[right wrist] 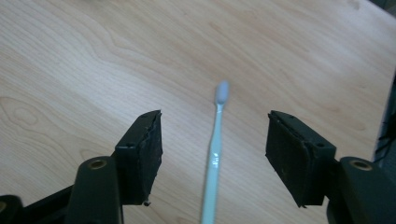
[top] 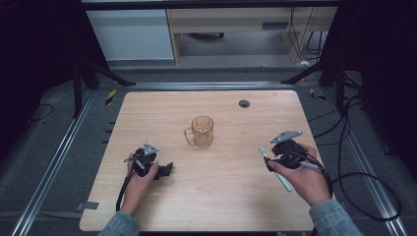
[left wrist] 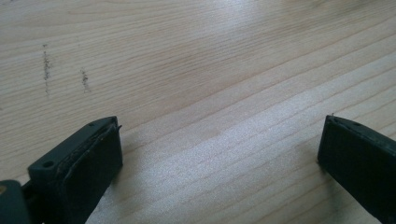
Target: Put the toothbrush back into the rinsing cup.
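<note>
Both forearms come in from the near edge, denim sleeves at the wrists. The left hand [top: 139, 178] grips the left claw [top: 164, 170] low at the near left, its jaws pointing right and spread wide with nothing between them. The right hand [top: 300, 177] holds the right claw [top: 269, 158] at the near right, grey plate on top, pointing left. Its jaws stand apart too, clear of anything on either side.
</note>
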`<state>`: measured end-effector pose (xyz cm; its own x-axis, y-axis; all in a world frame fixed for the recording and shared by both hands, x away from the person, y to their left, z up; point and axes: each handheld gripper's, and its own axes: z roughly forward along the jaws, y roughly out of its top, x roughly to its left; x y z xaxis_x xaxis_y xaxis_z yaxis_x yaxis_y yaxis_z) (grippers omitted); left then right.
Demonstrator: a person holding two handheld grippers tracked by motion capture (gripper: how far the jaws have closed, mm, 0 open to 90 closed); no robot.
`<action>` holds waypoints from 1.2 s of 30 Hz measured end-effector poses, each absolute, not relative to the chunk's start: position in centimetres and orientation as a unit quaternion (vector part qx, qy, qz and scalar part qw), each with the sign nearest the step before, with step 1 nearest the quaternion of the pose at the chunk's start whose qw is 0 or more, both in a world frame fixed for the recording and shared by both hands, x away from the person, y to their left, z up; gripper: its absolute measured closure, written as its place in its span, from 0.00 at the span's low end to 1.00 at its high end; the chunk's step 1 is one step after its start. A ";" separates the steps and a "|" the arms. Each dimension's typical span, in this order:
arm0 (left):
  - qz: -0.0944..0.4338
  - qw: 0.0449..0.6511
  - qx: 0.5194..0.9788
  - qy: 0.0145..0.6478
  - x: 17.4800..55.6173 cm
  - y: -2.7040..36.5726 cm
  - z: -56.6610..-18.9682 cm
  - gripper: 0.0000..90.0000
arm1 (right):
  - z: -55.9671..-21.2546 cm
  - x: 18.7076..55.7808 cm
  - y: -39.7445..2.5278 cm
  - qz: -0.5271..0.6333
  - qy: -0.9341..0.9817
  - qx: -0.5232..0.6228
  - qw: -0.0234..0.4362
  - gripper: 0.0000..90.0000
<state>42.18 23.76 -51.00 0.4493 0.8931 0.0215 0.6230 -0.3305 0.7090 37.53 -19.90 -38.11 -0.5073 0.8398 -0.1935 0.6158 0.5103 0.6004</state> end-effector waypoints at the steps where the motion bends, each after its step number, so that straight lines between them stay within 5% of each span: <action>1: 0.210 0.322 0.788 0.482 42.2 23.7 -51.0 0.00 | -37.7 37.8 -20.0 0.235 0.837 0.433 0.239 0.43; 11: 0.211 0.322 0.786 0.484 42.1 23.7 -51.0 0.00 | -36.1 40.3 -21.4 0.206 0.846 0.456 0.185 0.49; 23: 0.212 0.321 0.785 0.485 42.1 23.7 -51.0 0.00 | -31.7 42.8 -21.2 0.167 0.851 0.456 0.199 0.51; 36: 0.211 0.320 0.786 0.486 42.2 23.7 -51.0 0.00 | -34.2 44.8 -20.6 0.104 0.869 0.461 0.147 0.64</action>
